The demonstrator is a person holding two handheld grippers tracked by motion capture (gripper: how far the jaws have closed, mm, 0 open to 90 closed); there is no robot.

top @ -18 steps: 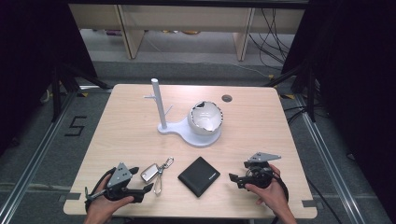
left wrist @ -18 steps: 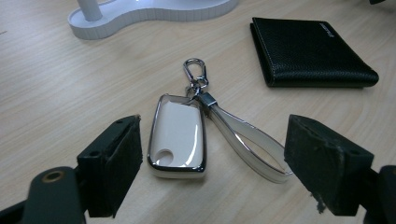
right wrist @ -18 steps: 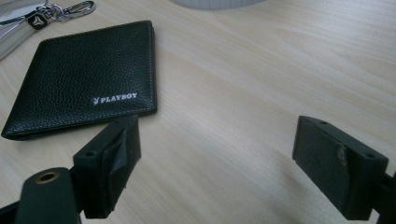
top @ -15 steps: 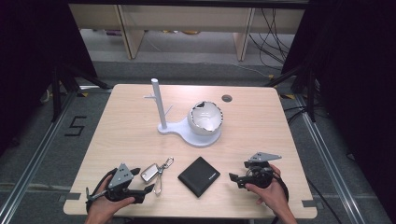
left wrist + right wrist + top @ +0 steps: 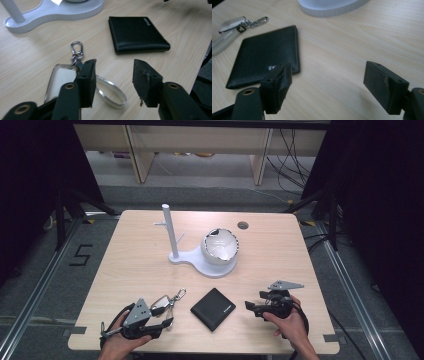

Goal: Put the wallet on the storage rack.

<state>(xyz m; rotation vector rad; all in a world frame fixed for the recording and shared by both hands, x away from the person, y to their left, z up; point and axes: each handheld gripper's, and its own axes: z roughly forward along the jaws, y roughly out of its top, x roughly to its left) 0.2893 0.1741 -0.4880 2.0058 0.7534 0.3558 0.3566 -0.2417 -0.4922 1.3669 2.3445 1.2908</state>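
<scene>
A black wallet (image 5: 213,308) lies flat near the table's front edge, between my two grippers. Left of it lies a key ring with a clear tag and a metal clip (image 5: 167,302). My left gripper (image 5: 167,318) is low over that key ring. In the left gripper view its jaws (image 5: 113,67) stand apart: the left jaw covers part of the tag (image 5: 61,77), the ring (image 5: 112,93) lies on the wood below the gap, and the wallet (image 5: 138,33) is farther ahead. My right gripper (image 5: 251,309) is open to the wallet's right, and the wallet (image 5: 264,57) sits just beyond its left jaw (image 5: 328,72).
A white stand (image 5: 192,260) with an upright post (image 5: 167,227) and a tilted white bowl (image 5: 220,246) sits at mid-table. A small round hole (image 5: 243,225) is in the tabletop behind it. Bare wood lies left and right of the stand.
</scene>
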